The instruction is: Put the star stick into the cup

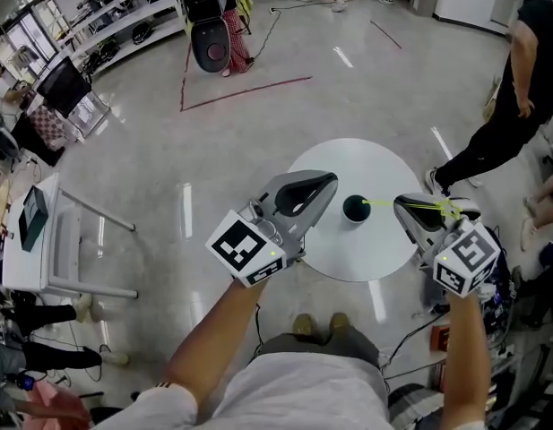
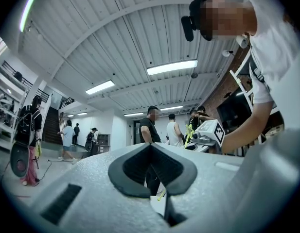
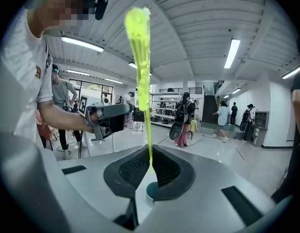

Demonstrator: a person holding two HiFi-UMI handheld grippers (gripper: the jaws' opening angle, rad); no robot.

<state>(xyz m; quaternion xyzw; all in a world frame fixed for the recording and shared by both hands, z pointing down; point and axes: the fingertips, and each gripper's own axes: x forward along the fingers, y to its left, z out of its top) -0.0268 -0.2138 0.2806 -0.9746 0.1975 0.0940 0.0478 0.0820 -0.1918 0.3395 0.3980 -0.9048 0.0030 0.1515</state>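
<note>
A dark teal cup (image 1: 355,209) stands on the round white table (image 1: 348,258); in the right gripper view it shows low between the jaws as a teal cup (image 3: 150,191). My right gripper (image 1: 401,204) is just right of the cup and is shut on the yellow-green star stick (image 1: 376,204). The thin end of the stick reaches toward the cup's rim. In the right gripper view the star stick (image 3: 142,81) rises from the clamped pads, its wide end blurred at the top. My left gripper (image 1: 328,183) hangs left of the cup, shut and holding nothing.
A person in black (image 1: 509,97) stands at the right, past the table. A white desk (image 1: 43,240) is at the far left, with red tape lines (image 1: 245,92) on the floor behind. Several people stand in the background of both gripper views.
</note>
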